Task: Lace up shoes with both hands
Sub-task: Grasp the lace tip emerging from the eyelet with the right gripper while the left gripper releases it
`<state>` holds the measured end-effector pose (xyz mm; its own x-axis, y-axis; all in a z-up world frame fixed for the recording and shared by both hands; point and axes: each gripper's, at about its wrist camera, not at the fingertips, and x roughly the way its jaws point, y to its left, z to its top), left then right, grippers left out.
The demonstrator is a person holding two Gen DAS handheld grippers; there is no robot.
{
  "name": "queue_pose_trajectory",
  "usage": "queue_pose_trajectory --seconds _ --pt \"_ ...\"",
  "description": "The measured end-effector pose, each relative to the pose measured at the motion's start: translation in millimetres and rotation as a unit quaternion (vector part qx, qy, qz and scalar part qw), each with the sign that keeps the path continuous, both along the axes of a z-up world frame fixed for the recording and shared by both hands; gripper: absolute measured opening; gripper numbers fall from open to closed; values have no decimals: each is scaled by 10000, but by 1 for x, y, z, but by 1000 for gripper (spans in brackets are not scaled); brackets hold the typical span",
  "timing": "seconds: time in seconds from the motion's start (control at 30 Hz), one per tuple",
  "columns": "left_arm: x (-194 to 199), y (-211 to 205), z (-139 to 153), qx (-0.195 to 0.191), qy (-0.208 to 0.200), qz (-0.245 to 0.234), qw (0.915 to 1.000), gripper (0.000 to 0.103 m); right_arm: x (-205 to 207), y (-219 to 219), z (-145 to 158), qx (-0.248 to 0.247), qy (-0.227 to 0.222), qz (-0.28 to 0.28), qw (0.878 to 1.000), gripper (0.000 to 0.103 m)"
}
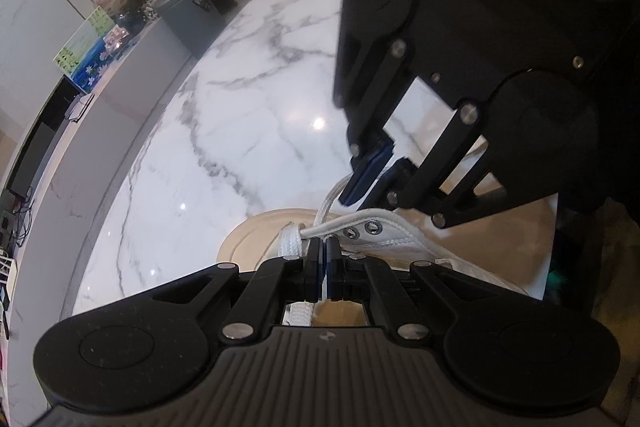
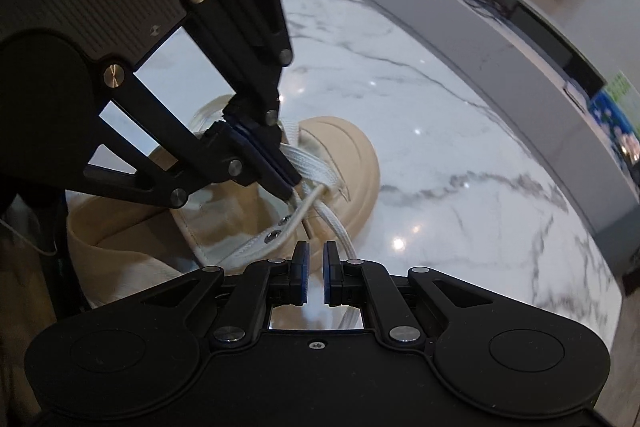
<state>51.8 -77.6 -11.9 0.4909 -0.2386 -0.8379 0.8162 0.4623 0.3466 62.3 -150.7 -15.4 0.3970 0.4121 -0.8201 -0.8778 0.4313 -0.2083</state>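
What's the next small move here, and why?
Probably ease the left claw toward the nearest empty eyelet. It is shut on a thin lace strand just above the eyelet row of the shoe, and the right claw looks shut on the other strand, so threading seems next.

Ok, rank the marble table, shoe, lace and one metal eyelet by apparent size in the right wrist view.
1. marble table
2. shoe, enlarged somewhat by nearness to the camera
3. lace
4. eyelet
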Motion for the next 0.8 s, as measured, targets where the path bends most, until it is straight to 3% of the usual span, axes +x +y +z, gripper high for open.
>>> queue_pose_trajectory --seconds 0.47,0.63,0.8 --pt "5 1 -5 10 30 -108 9999 1 -11 9 -14 -517 -612 1265 9887 3" --pt "5 1 -4 -52 37 -81 9999 1 -14 2 -13 -467 -645 1204 9895 1" --pt "-1 5 3 -203 19 86 9998 11 -14 -1 -10 -465 -565 1030 9920 1"
